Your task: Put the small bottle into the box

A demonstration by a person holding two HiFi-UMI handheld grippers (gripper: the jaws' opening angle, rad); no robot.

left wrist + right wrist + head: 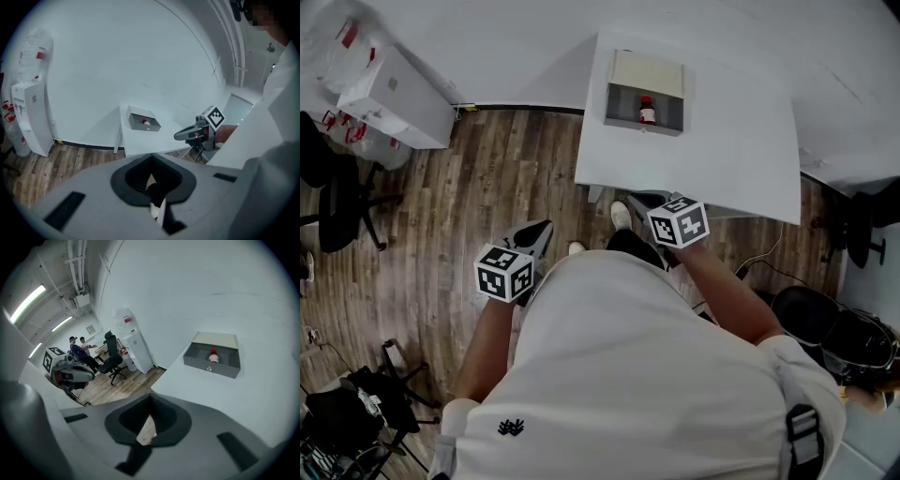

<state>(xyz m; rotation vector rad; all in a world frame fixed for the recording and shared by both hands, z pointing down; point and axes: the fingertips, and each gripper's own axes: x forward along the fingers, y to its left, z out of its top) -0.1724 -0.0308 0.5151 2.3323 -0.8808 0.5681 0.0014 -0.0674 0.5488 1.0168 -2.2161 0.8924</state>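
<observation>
Brown wood-plank floor (441, 216) at left; white square table (722, 159) upper right; white water dispenser (398, 94) upper left; black office chair (337, 202) at left edge.

Label on small bottle (213, 356) is too small to read; box (206, 366) front wall conceals the bottle's base.

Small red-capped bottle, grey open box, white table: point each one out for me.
small red-capped bottle (647, 112), head view, on its body
grey open box (197, 363), right gripper view, on its front wall
white table (703, 159), head view, on bare tabletop
</observation>
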